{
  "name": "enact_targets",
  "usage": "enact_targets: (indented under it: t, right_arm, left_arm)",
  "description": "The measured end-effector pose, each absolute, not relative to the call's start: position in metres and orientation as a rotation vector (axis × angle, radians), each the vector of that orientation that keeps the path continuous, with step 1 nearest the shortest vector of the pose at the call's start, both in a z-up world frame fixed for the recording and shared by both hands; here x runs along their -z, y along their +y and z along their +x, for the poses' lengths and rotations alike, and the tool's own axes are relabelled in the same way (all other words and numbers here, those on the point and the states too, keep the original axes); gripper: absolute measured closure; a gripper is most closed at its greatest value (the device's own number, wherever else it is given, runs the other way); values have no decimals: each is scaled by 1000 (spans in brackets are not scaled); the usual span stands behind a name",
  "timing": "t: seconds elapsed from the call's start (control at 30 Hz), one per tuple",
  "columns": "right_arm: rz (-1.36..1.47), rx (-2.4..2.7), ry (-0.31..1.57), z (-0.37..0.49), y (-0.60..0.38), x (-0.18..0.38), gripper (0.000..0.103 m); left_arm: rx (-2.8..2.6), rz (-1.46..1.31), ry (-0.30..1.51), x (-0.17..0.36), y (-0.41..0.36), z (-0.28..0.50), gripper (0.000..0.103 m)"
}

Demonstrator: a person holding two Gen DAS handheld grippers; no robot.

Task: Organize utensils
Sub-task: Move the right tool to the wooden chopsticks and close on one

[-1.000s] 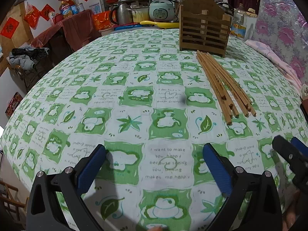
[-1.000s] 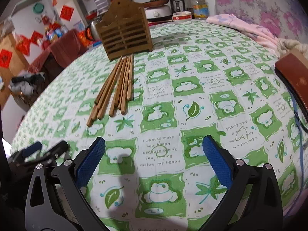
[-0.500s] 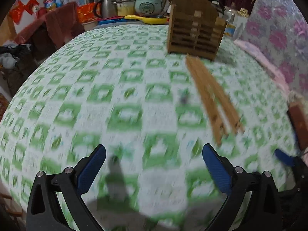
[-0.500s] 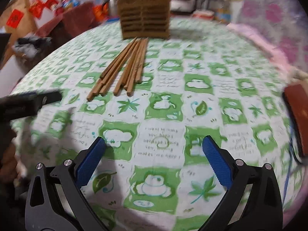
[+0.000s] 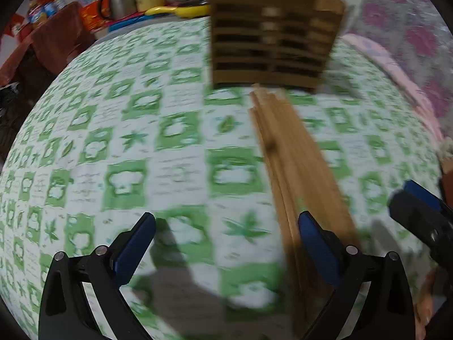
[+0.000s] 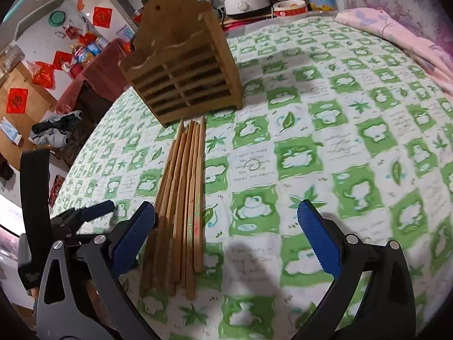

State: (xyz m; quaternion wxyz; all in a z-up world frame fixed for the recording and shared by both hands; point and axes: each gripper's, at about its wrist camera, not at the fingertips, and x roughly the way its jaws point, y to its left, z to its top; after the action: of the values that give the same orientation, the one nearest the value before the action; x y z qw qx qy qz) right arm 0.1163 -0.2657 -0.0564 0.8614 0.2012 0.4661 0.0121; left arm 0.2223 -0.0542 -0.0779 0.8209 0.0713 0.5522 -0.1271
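We have both tools down near the chopsticks [image 6: 184,198], a loose bundle lying flat on the table [image 6: 354,141], tips running toward 12 o'clock and ending just short of the slatted wooden holder [image 6: 181,79] that stands upright there. Right gripper [image 6: 226,232]: jaws spread wide, nothing in them, bundle sits at its 9 o'clock jaw, mostly inside the gap. Left gripper [image 5: 226,243]: jaws also spread, empty, bundle runs under its 3 o'clock jaw; that view is blurred, so contact unclear. Step in hand looks like the approach for a pick. To do it well, we'd shift the right gripper toward 9 o'clock until only a few sticks sit centred between the jaws, close across the thick near ends, not the tips, and keep low so they don't fan out. The holder's compartments open upward, so we tilt the sticks upright before dropping them in.
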Motion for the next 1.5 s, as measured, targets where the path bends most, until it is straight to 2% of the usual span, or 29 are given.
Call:
enact_targets:
  t: [0.17,0.47,0.63,0.67,0.93,1.07,1.2,1.27,1.33,1.43,1.5]
  right_arm:
    - [422,-39,1023,118,-268,72,6]
    - [434,-46,975,106,-274,71,6]
    - [490,-31,946,104,-285,72,6]
    - [490,-31,944,104,-285,72,6]
    - [491,-51,930,102,-284,69,6]
    - [475,-112,939,99,-275,67,6]
    - [362,-181,965,88,-258,59,6]
    - [292,-189,981,80,-253,57,9]
    - [194,-155,991,73,-250,58,16]
    - [24,-115,1020,71,-242,67,22]
    - [14,-140,1037,73,-240,70,23]
  left_arm:
    - [190,124,1157,80,-19,230,5]
    - [260,28,1075,65,20,205,6]
    - [269,71,1075,65,11,204,24]
    - [297,72,1078,65,8,203,25]
    - [375,108,1087,65,12,176,25]
    - [345,232,1064,66,16,159,25]
    - [292,226,1057,66,27,165,25]
    - [268,188,1062,66,34,170,25]
    - [250,162,1066,65,39,175,25]
    - [255,134,1078,65,42,179,24]
    - [258,159,1079,66,38,179,22]
